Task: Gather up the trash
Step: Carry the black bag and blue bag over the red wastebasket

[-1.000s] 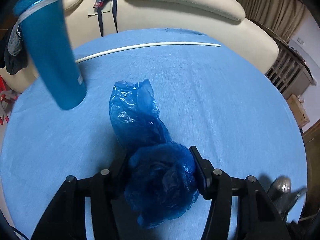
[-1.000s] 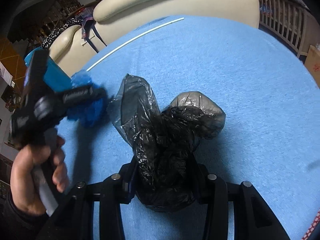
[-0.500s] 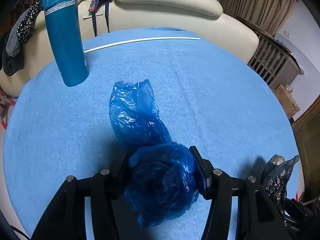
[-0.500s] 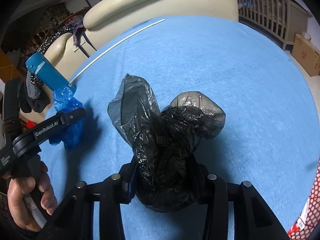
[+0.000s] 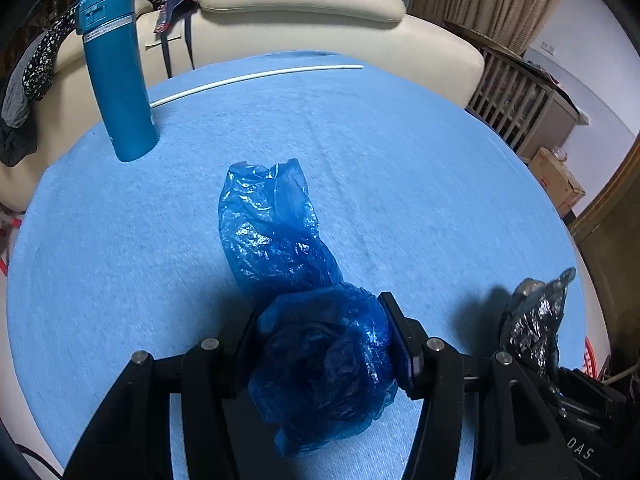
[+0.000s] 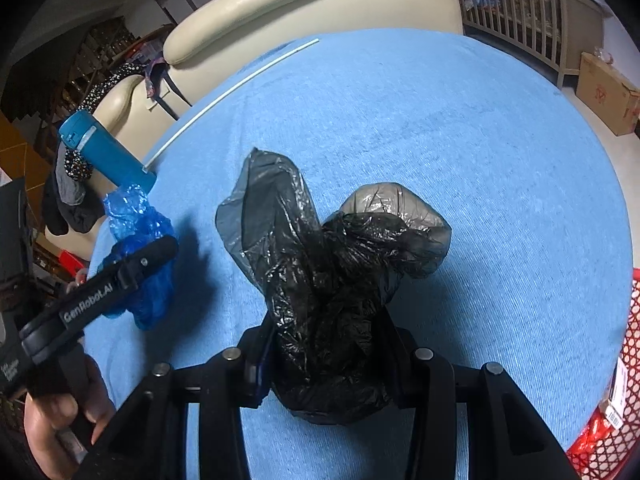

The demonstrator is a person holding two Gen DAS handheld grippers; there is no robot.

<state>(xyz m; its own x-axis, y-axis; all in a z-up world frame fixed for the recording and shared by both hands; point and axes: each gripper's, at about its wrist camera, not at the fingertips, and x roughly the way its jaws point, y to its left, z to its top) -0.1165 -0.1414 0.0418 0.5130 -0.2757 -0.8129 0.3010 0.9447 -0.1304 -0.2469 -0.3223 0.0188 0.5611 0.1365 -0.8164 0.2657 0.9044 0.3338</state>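
Note:
A crumpled blue plastic bag (image 5: 296, 304) is clamped between the pads of my left gripper (image 5: 324, 344), held above the round blue-covered table (image 5: 400, 168). A crumpled black plastic bag (image 6: 332, 280) is squeezed in my right gripper (image 6: 326, 360), its loose ends sticking up. In the right wrist view the left gripper (image 6: 132, 272) with the blue bag (image 6: 136, 240) shows at the left, a hand (image 6: 56, 420) gripping its handle. The black bag (image 5: 536, 324) appears at the lower right of the left wrist view.
A tall teal bottle (image 5: 118, 76) stands upright near the table's far left edge. A thin white rod (image 5: 256, 78) lies along the far side. A cream sofa (image 5: 304, 8) sits behind the table. A red mesh basket (image 6: 616, 380) is at the table's right edge.
Both grippers drifted sideways with their bags still held. In the left wrist view the teal bottle shifted right and stands sharp. The left gripper slid down-left in the right wrist view.

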